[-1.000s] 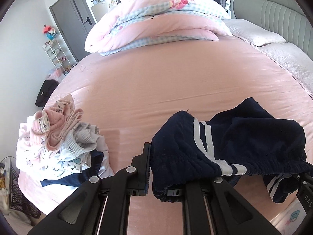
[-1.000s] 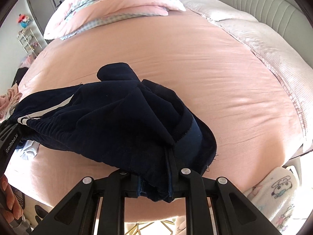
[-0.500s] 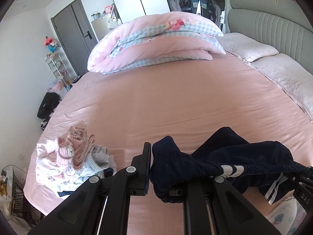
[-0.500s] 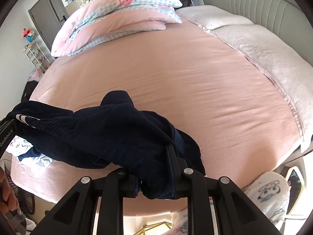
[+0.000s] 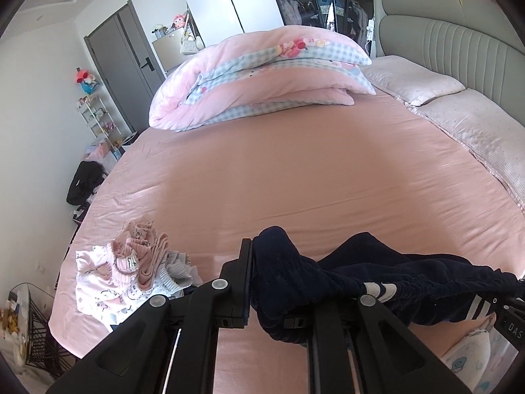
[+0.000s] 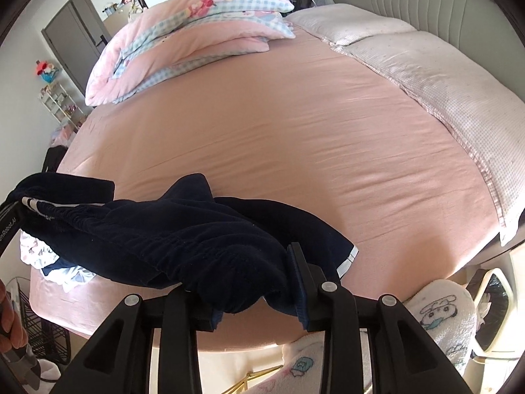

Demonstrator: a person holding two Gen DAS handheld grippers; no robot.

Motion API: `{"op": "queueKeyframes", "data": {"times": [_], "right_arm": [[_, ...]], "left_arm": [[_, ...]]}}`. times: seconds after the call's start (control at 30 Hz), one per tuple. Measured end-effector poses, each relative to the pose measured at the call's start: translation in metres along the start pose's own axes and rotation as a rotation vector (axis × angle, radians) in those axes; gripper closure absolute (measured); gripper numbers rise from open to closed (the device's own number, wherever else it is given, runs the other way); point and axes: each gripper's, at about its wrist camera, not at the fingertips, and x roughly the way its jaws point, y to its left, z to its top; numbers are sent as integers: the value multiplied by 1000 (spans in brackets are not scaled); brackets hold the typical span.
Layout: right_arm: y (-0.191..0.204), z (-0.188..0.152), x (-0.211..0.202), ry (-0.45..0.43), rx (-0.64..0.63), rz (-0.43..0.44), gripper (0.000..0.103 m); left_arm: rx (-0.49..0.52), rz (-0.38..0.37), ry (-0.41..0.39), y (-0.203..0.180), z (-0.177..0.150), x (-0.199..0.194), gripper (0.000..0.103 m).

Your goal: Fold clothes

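Lifted higher than 1 second ago, the navy trousers (image 5: pixel 367 279) now hang stretched above the bed between my 2 grippers. My left gripper (image 5: pixel 282 282) is clamped on one bunched end of the elastic waistband, white stripes showing just beside it; my right gripper (image 6: pixel 236 282) is clamped on the other end, with dark cloth draped over its fingers. Beyond, a pile of small pale clothes (image 5: pixel 131 279) lies on the pink bed sheet (image 5: pixel 295 177) near the left edge. Farther off sit a folded pink quilt (image 5: pixel 262 75), 2 pillows (image 6: pixel 426 75) against the grey headboard (image 5: pixel 452 36), and a grey door (image 5: pixel 124 46).
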Motion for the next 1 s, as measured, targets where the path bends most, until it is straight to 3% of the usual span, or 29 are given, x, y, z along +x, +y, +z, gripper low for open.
{"op": "queueKeyframes", "data": {"times": [0.13,0.27,0.47,0.7,1.0], "right_arm": [[0,2,-11,-4,5,51,70],[-12,7,-21,-18,90,127,62],[-27,1,-12,-6,102,30,60],[-27,0,1,25,163,32,60],[-22,1,29,64,165,-76,60]], "left_arm": [[-20,-21,22,1,5,-3,92],[-55,-63,40,4,9,-5,92],[-51,-114,33,1,12,-13,92],[-9,-134,24,-20,9,-24,92],[34,-197,10,-36,8,-41,92]]}}
